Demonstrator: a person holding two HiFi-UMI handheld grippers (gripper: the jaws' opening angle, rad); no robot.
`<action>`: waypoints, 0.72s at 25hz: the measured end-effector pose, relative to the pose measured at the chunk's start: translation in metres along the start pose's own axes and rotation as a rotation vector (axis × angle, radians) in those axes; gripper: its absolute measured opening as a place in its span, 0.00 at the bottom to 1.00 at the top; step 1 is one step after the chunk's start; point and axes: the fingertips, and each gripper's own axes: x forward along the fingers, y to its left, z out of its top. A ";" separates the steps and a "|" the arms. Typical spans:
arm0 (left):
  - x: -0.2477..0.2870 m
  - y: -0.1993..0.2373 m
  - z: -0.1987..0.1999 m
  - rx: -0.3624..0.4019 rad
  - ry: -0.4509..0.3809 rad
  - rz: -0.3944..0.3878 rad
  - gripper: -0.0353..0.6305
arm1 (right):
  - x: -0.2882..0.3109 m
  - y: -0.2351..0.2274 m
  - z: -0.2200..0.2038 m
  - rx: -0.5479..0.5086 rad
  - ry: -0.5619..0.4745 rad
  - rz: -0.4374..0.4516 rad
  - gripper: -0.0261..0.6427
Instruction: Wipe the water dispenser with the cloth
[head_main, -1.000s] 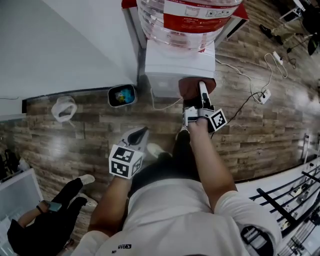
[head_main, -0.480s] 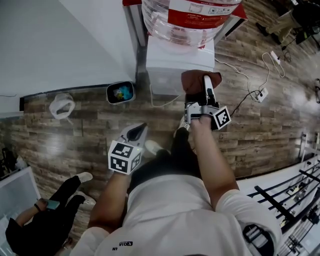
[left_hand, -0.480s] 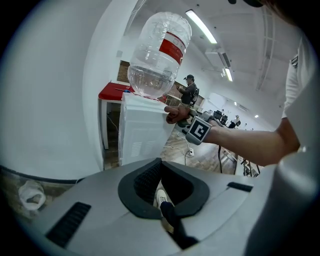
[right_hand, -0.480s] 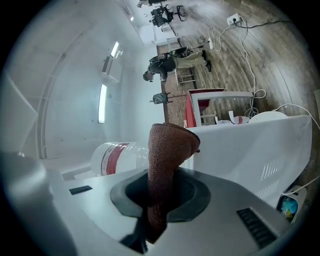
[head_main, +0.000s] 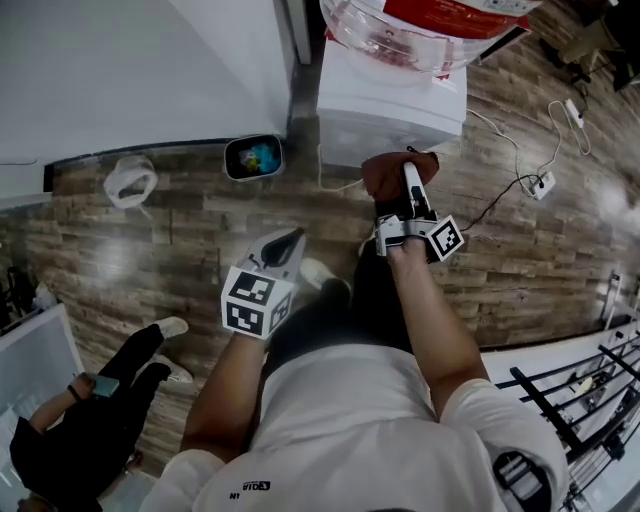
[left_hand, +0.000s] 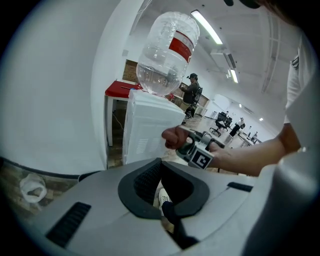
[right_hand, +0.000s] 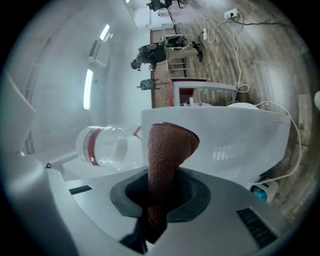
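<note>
Now | right tool (head_main: 409, 180) pinching cloth (head_main: 383, 175), arm outstretched near water dispenser (head_main: 390, 105) | left tool (head_main: 287, 244) pressed together

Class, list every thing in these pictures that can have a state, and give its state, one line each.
left hand-held gripper, shut, holding nothing
right hand-held gripper, shut on the cloth
cloth, bunched, pinched between the right jaws, held up by the water dispenser
water dispenser, upright on the floor
bottle, inverted on top of the water dispenser
</note>
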 end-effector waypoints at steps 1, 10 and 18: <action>-0.001 0.002 -0.004 -0.007 0.005 0.006 0.04 | -0.004 -0.025 -0.007 0.012 0.012 -0.050 0.12; 0.010 0.021 -0.039 -0.086 0.049 0.053 0.04 | -0.017 -0.223 -0.053 0.042 0.041 -0.444 0.12; 0.044 0.029 -0.092 -0.139 0.136 0.030 0.04 | -0.018 -0.332 -0.072 0.061 0.017 -0.580 0.12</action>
